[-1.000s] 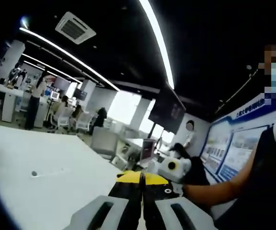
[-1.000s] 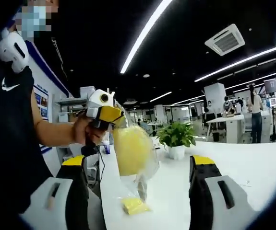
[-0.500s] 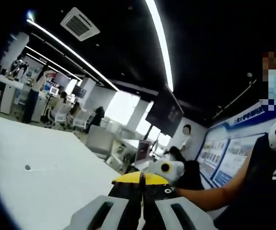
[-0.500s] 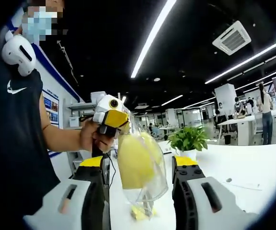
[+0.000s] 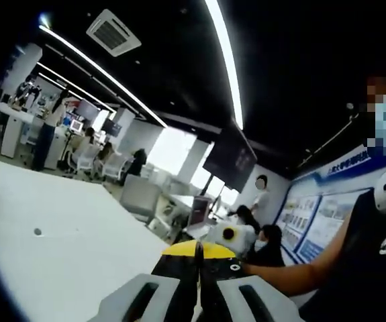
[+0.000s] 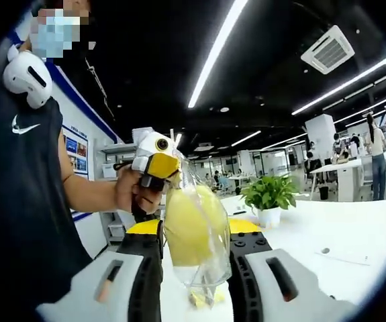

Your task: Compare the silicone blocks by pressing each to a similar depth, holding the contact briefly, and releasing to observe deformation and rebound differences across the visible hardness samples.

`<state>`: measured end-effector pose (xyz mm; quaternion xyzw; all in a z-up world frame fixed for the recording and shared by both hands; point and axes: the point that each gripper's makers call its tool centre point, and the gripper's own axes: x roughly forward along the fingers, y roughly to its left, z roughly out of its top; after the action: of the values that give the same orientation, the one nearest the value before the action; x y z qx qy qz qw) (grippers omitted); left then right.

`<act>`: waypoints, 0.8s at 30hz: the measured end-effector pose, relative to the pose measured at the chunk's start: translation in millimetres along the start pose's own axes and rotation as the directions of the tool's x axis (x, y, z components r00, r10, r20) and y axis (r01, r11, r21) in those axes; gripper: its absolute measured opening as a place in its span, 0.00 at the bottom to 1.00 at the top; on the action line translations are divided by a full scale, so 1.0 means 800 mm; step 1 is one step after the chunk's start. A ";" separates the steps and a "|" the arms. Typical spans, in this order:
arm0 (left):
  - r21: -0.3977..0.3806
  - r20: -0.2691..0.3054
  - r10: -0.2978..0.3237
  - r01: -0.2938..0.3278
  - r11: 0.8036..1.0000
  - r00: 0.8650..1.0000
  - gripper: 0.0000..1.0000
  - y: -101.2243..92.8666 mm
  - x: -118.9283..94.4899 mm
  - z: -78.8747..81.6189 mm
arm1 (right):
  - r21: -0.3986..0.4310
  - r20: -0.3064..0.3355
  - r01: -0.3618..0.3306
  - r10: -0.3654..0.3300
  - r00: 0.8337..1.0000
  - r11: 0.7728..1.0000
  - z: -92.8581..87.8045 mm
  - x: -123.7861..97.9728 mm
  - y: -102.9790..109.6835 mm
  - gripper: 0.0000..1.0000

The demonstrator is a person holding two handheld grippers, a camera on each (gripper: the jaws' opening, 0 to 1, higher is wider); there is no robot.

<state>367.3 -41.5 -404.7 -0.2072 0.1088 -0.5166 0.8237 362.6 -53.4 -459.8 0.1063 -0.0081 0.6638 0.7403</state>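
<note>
One soft yellow silicone block in a clear plastic bag [image 6: 194,235] hung in the air above the white table [image 6: 327,235], its top pinched by the left gripper [image 6: 160,164], which entered the right gripper view from the left, held in the person's hand [image 6: 133,194]. In the left gripper view that same left gripper [image 5: 197,268] showed its yellow-tipped jaws shut tight together, the bag itself hidden beneath them. A second small yellow piece [image 6: 203,297] sat at the bottom of the bag, or on the table just under it; which could not be told.

The right gripper [image 6: 194,231] stood with its jaws on either side of the bagged block, narrowed until they seemed to touch the plastic on both flanks. Whether they were already squeezing the silicone could not be told, since the block showed no plain dent.

By my judgement the step in hand was the press itself. To do it well the right gripper should close slowly and squarely on the fullest part of the block, stop at a modest depth that can be matched on the other samples, hold briefly, then open cleanly. The left gripper should keep the bag steady so it does not swing or slip.

Behind stood a green potted plant [image 6: 268,198] on the table, under long ceiling light strips [image 6: 216,50].
</note>
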 end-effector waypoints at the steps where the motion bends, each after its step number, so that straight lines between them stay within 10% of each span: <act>1: -0.001 -0.004 0.001 -0.001 1.000 1.000 0.00 0.000 -0.001 -0.001 | 0.006 -0.007 -0.004 0.004 1.000 1.000 -0.001 0.000 0.001 0.29; 24: 0.096 -0.033 0.052 -0.049 0.994 0.998 0.00 0.016 -0.016 -0.017 | 0.080 -0.169 0.013 0.000 0.986 0.997 -0.024 0.008 0.011 0.10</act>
<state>366.5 -28.5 -423.0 -0.1557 0.1037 -0.5036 0.8434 352.5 -42.9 -476.4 0.0796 0.0818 0.6678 0.7355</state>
